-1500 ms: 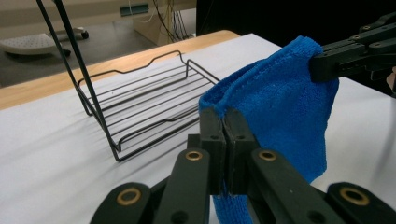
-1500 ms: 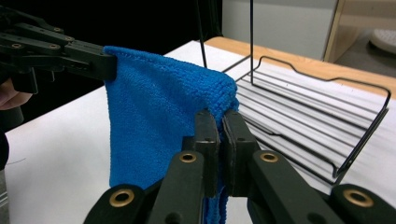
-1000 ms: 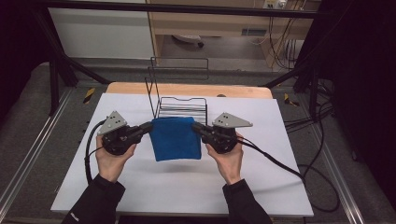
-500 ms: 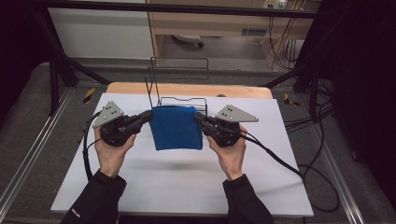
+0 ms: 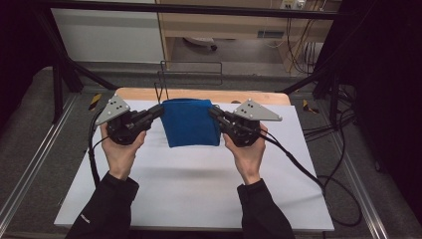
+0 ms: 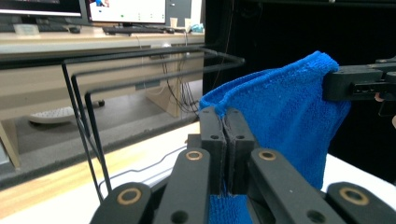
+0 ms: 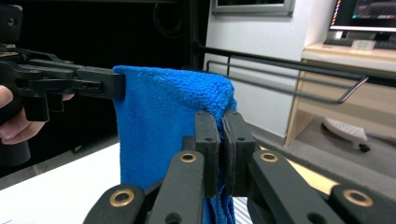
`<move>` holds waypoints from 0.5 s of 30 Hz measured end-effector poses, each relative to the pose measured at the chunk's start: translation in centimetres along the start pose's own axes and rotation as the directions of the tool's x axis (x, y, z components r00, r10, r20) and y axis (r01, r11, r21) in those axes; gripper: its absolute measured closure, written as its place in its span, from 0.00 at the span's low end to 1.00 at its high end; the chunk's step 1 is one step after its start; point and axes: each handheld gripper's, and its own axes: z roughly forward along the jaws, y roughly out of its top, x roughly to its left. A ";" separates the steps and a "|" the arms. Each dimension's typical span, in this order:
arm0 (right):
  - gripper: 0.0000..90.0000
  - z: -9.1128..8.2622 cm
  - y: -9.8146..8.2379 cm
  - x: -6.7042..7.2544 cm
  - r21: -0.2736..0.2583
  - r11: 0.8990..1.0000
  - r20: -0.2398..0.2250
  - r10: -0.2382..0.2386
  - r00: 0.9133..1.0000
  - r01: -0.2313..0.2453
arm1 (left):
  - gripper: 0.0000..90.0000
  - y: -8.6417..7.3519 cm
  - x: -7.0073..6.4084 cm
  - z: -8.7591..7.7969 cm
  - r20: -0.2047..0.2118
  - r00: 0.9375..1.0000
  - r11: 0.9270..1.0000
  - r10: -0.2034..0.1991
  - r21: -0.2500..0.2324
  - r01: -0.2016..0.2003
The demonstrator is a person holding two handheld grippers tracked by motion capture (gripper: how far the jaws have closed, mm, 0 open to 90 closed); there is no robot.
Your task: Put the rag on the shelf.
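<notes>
**Blue towel lifted higher above the bench**

The blue towel (image 5: 190, 122) hangs in the air between the two grippers, clear of the white bench (image 5: 194, 189) and just in front of the black wire rack (image 5: 191, 74). The left gripper (image 5: 158, 111) has its jaws closed on the towel's upper left corner — in the left gripper view the cloth edge is pinched between the two pads. The right gripper (image 5: 213, 112) grips the upper right corner the same way. The towel's top edge runs nearly level between them and the cloth drapes down below. Compared with a second ago, both hands have risen and the towel sits higher and closer to the rack — its lower edge is now well off the bench.
</notes>
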 end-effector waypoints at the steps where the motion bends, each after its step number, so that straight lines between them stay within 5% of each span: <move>1: 0.96 0.0 0.2 0.0 -0.003 1.000 0.004 -0.002 1.000 0.002 | 0.98 0.3 0.0 0.0 -0.001 1.000 1.000 0.001 -0.007 -0.001; 15: 0.96 0.4 3.0 -0.1 -0.054 0.998 0.042 -0.040 0.998 0.042 | 0.98 3.2 0.4 0.3 -0.026 0.999 0.998 0.022 -0.066 -0.024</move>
